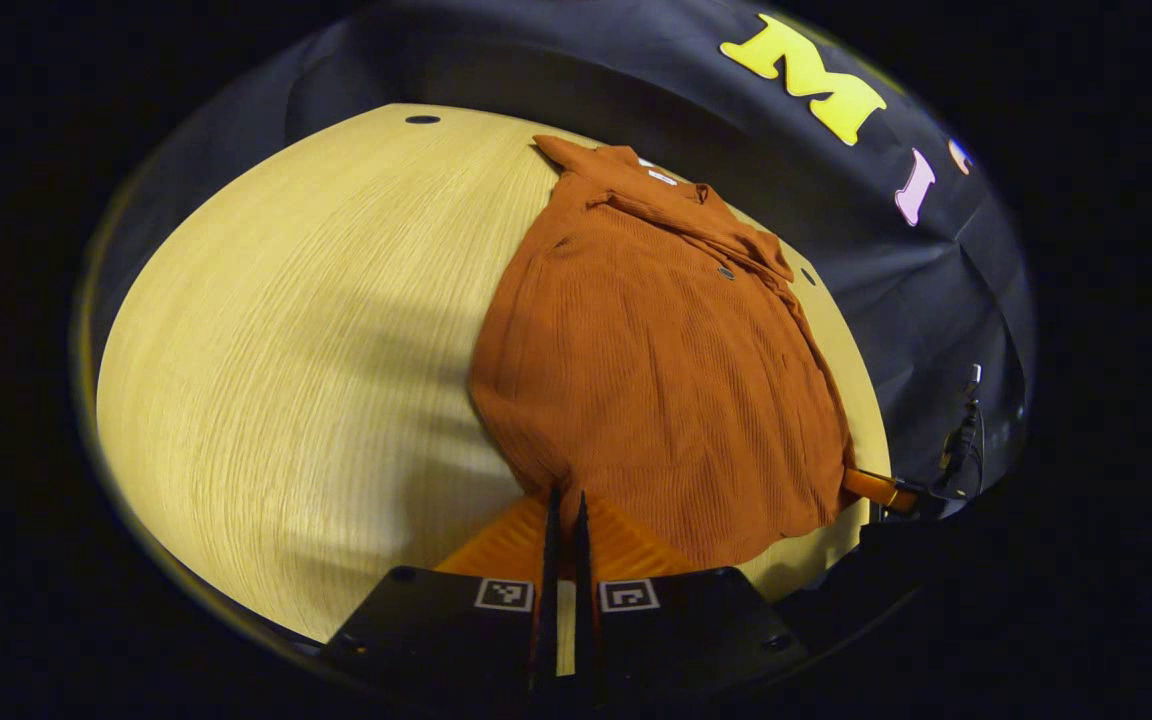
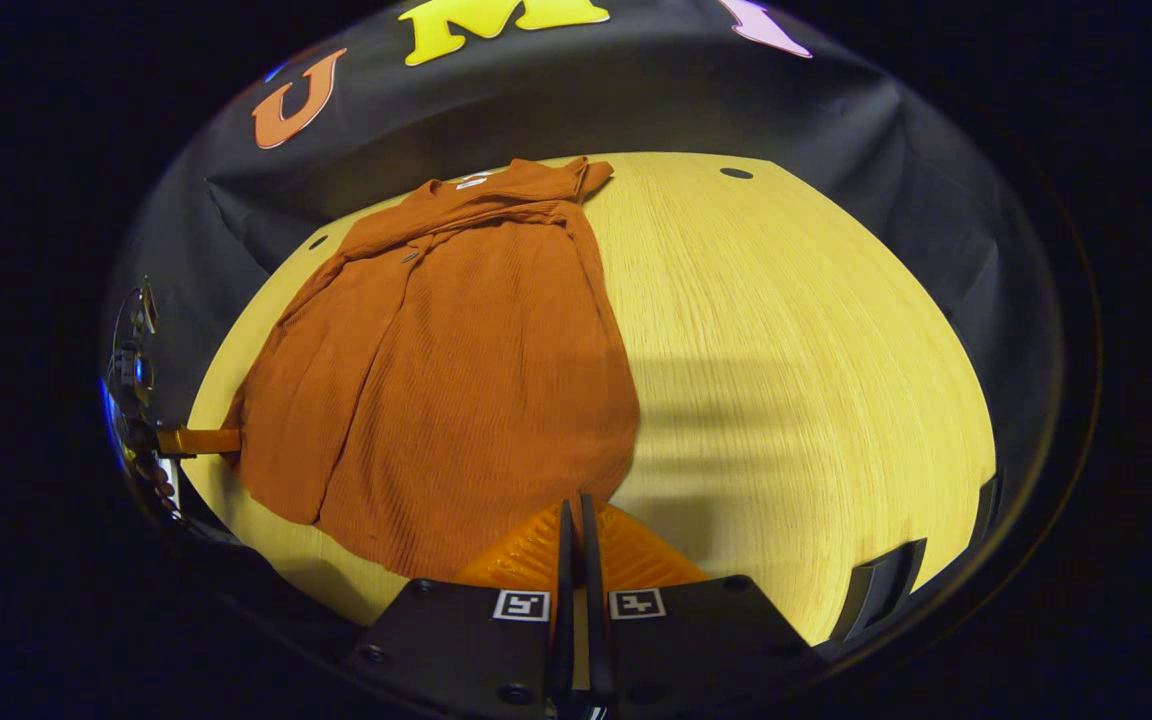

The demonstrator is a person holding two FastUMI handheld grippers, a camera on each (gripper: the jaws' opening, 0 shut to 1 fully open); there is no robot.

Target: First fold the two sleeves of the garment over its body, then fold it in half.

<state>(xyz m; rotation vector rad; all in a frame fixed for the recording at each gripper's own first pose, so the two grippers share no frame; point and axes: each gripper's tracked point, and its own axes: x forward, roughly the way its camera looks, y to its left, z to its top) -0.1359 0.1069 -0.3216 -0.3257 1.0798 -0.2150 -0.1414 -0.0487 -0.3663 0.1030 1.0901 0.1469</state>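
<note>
Lying flat on the pale wooden table [image 1: 286, 350], the rust-orange garment [image 1: 656, 370] spreads with its collar toward the booth wall and its hem toward the near edge; both sleeves appear already laid over the body, forming a narrow ridge along one side. In the left gripper view the left gripper [image 1: 564, 520] sits at the near hem, fingers drawn together with only a thin slit between them, tips at the cloth's edge; whether any fabric is pinched there cannot be told. In the right gripper view the right gripper [image 2: 578, 525] holds the same posture at the hem's other end, fingers nearly touching, and again a grip on the fabric cannot be confirmed. The garment [image 2: 446, 370] lies on that view's left half of the table [image 2: 816, 350]. Small dark holes mark the tabletop near the far edge.
</note>
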